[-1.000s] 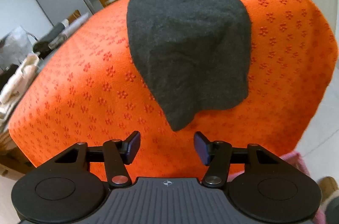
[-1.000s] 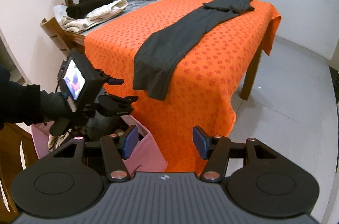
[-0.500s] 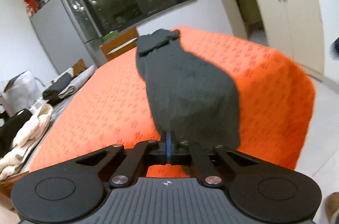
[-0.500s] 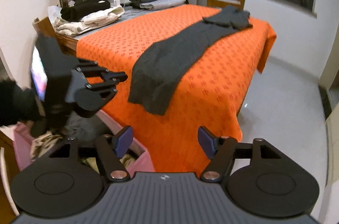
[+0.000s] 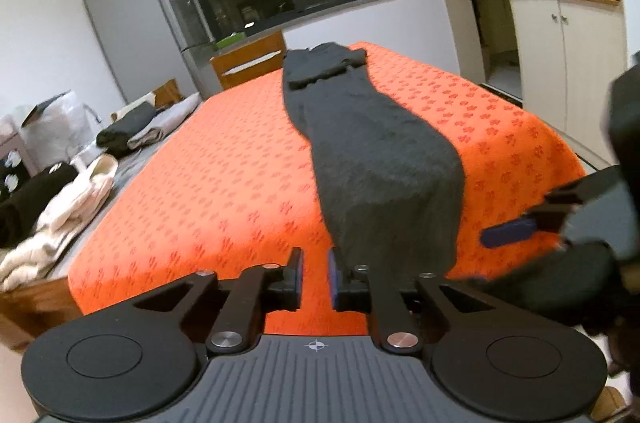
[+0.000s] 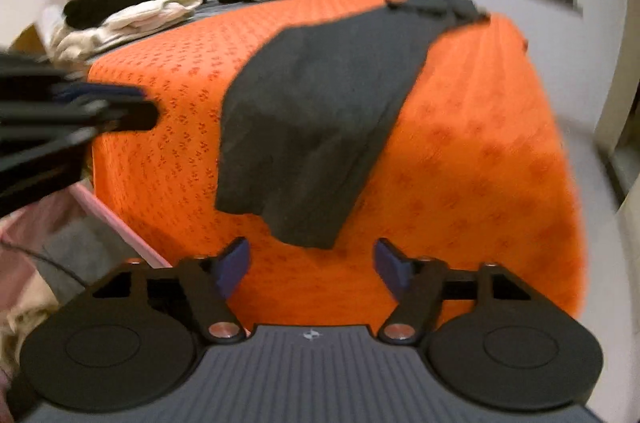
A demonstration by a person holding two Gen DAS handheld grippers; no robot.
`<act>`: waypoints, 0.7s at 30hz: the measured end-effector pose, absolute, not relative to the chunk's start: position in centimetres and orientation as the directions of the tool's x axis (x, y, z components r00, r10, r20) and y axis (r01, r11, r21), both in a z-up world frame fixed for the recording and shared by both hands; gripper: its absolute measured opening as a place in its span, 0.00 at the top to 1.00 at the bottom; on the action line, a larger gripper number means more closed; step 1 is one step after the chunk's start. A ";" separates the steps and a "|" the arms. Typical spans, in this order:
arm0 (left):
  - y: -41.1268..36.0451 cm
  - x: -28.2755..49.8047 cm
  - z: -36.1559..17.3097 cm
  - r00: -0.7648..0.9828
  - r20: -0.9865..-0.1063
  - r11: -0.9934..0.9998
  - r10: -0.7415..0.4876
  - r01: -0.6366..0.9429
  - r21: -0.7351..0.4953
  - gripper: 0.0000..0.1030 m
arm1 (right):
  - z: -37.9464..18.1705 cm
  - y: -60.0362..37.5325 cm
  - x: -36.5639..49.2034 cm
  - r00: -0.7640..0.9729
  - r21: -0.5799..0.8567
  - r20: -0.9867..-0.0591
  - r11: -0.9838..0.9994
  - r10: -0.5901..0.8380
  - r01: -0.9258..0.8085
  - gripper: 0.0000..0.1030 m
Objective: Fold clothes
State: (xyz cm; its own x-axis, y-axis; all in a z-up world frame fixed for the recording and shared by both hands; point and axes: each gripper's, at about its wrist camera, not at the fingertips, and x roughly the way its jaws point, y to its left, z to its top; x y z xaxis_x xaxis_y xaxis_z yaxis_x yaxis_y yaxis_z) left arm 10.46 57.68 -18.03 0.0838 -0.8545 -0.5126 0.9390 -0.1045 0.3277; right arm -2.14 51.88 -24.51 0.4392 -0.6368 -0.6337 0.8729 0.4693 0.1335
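A long dark grey garment point(image 5: 380, 159) lies lengthwise on the orange-clothed table point(image 5: 224, 183), its near end hanging over the front edge. My left gripper point(image 5: 316, 273) sits at that hanging hem, jaws opening, with a narrow gap that shows only orange cloth. The hem lies just behind its right finger point(image 5: 334, 275). In the right wrist view the garment point(image 6: 320, 103) droops to a corner just beyond my right gripper point(image 6: 312, 261). Its jaws are wide and closing, with nothing between the pads. Each gripper shows at the edge of the other's view: the right point(image 5: 508, 235), the left point(image 6: 80, 115).
Piles of folded clothes point(image 5: 60, 199) sit along the table's left side. A pink basket point(image 6: 100, 207) of clothes stands on the floor at the table's near left corner. A wooden chair point(image 5: 248, 61) and a fridge point(image 5: 132, 35) stand behind, a cabinet point(image 5: 568, 63) at right.
My left gripper went from wide to shut at the garment's hem, rose, and now stands slightly parted. My right gripper dropped and closed in on the hanging end.
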 end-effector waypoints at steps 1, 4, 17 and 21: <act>58.0 10.7 -18.2 0.088 -0.517 -0.100 -0.851 0.940 0.325 0.75 | -24.8 51.4 -2.1 0.445 0.159 -0.631 0.456 -0.636 0.876 0.38; 58.8 10.9 -19.0 0.093 -0.535 -0.111 -0.840 0.935 0.337 0.63 | -25.1 50.3 -2.2 0.465 0.193 -0.625 0.454 -0.627 0.870 0.57; 58.1 8.3 -19.7 0.013 -0.528 -0.064 -0.849 0.990 0.127 0.46 | -17.1 49.5 -7.9 0.733 0.541 -0.503 0.495 -0.457 0.680 0.94; 58.2 7.2 -18.6 -0.009 -0.483 -0.020 -0.876 1.000 0.019 0.46 | -14.3 49.3 -9.4 0.769 0.611 -0.472 0.469 -0.432 0.638 0.94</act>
